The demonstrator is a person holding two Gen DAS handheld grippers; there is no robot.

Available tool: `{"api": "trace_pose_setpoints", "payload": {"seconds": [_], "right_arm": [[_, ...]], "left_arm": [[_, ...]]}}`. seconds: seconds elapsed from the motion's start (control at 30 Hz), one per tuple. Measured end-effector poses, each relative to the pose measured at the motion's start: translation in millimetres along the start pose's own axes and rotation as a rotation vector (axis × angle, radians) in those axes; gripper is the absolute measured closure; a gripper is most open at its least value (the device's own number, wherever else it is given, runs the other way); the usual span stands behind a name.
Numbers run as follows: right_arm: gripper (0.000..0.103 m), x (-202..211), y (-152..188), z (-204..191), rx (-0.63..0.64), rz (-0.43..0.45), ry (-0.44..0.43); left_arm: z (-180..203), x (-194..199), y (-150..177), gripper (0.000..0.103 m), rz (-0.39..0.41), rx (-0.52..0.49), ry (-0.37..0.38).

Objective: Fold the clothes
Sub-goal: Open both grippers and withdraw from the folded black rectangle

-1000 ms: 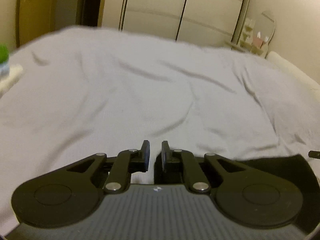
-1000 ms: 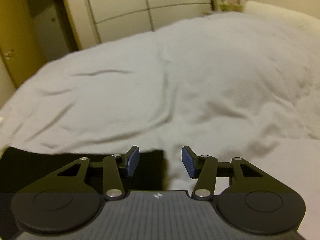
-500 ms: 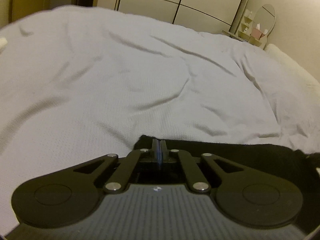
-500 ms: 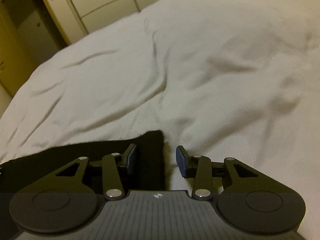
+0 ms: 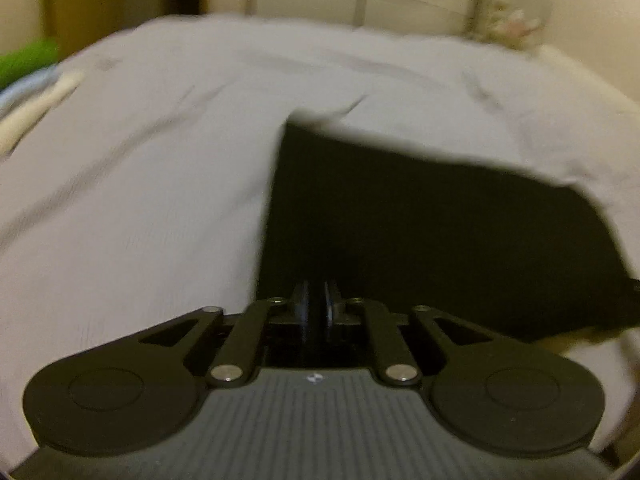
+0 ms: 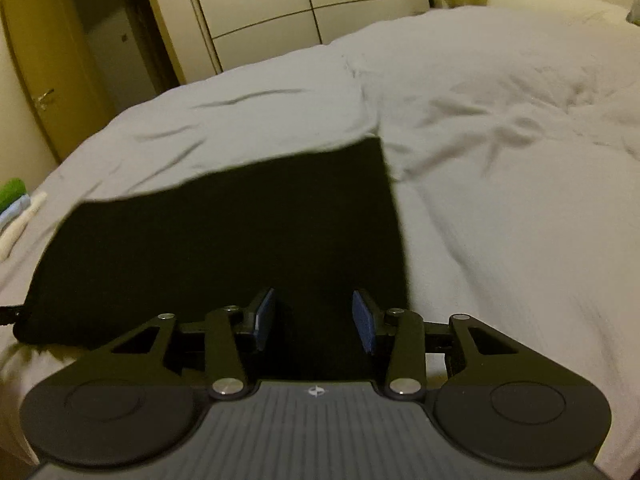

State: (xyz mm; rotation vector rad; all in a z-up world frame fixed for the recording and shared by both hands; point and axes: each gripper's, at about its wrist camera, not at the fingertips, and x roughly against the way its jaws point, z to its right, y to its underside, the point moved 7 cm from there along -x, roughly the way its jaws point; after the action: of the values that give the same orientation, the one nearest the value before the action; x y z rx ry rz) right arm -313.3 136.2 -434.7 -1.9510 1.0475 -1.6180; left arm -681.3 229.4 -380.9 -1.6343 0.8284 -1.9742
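Both grippers now reach further over the black garment (image 6: 240, 232) on the white bedcover (image 6: 500, 160), left gripper (image 5: 316, 312) pinching its near edge, right gripper (image 6: 314, 320) part-spread with cloth between unpressing pads, so both should grip evenly before folding.

— Your black garment (image 6: 224, 248) looks like matt cloth, and the bedspread (image 6: 500, 152) is pale, creased fabric.
— Your right gripper (image 6: 316, 322)? Matt black plastic, shiny metal pins, blue pads (image 6: 365, 326).
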Motion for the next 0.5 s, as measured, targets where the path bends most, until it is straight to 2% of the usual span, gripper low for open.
{"api": "trace_pose_setpoints", "payload": {"seconds": [0.07, 0.13, 0.17, 0.23, 0.3, 0.33, 0.37, 0.47, 0.5], "right_arm": [[0.067, 10, -4, 4, -0.028, -0.012, 0.014], [0.064, 22, -7, 2, -0.018, -0.015, 0.074], [0.055, 28, -9, 1, -0.013, -0.017, 0.102], [0.044, 47, -3, -4, -0.017, -0.015, 0.087], [0.018, 58, 5, -9, -0.034, -0.010, 0.044], [0.013, 60, 13, -12, -0.036, -0.025, 0.034], [0.013, 61, 20, -14, -0.038, -0.041, 0.027], [0.013, 57, 39, -13, -0.045, -0.132, 0.085], [0.013, 59, 40, -13, -0.044, -0.138, 0.094]], "left_arm": [[-5, 11, 3, 0.100, -0.012, 0.064, -0.015], [-4, 24, 2, 0.100, -0.021, 0.091, -0.047], [0, 32, 4, 0.099, -0.027, 0.095, -0.063], [9, 47, 7, 0.090, -0.042, 0.095, -0.095], [22, 57, 15, 0.082, -0.064, 0.079, -0.110], [30, 60, 19, 0.078, -0.080, 0.066, -0.115], [38, 62, 24, 0.078, -0.096, 0.054, -0.120], [58, 72, 42, 0.075, -0.134, 0.004, -0.120], [64, 74, 46, 0.072, -0.144, -0.010, -0.117]]}}
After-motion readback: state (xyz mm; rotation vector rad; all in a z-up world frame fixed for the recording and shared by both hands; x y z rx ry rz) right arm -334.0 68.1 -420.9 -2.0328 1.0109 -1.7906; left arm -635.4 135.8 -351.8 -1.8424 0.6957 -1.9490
